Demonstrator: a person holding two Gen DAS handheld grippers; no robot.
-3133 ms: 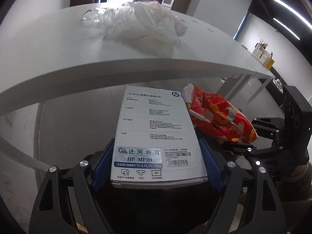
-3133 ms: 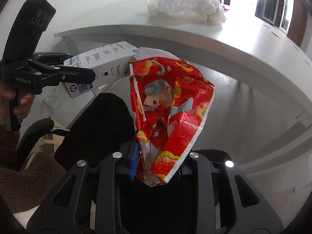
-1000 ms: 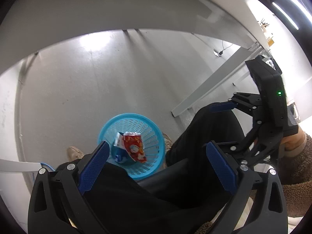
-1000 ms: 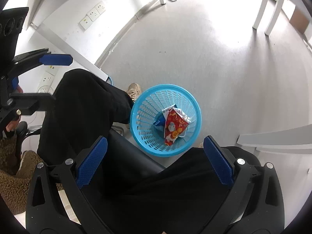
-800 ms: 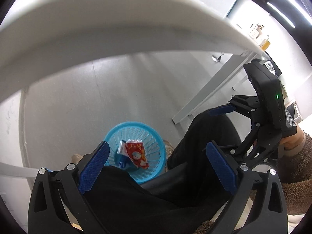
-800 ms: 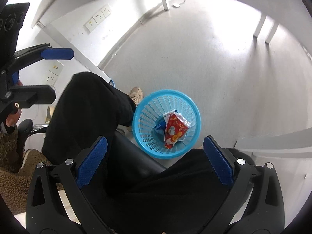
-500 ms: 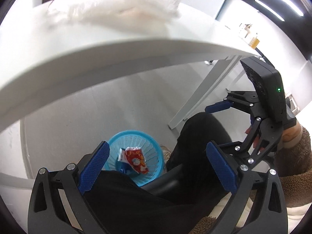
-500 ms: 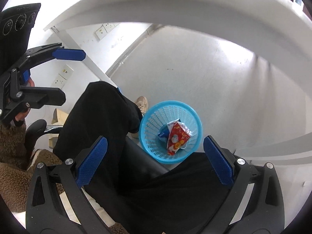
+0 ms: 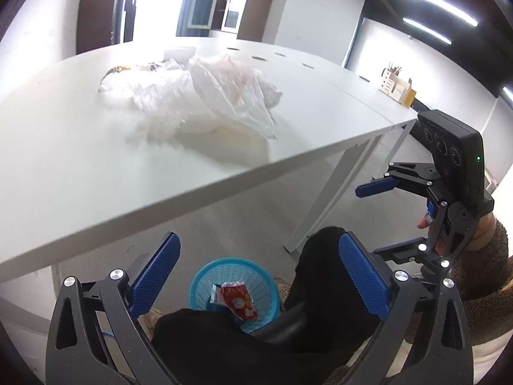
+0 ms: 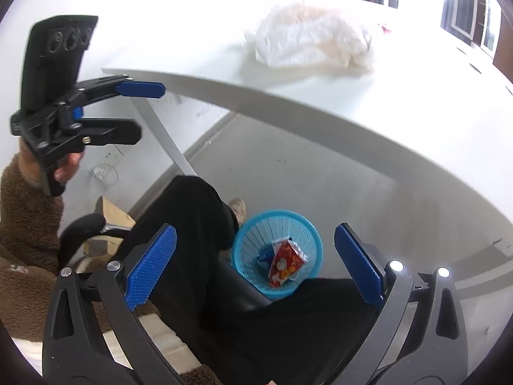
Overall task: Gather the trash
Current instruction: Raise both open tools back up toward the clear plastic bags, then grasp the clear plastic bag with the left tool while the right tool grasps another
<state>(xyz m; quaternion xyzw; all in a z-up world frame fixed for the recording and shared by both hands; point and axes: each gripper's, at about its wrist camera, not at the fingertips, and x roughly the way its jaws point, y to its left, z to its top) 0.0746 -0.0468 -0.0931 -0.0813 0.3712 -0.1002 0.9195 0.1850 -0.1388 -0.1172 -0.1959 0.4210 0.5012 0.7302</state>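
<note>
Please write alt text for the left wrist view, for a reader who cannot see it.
The open left gripper hangs empty above a blue basket on the floor that holds a red wrapper. Beyond it, a crumpled clear plastic bag lies on a white table. At right, the right gripper is open too, held in a hand.

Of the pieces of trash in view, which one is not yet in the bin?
The crumpled clear plastic bag lies on the white table. The red snack wrapper and the white box beside it sit inside the blue basket on the floor.
</note>
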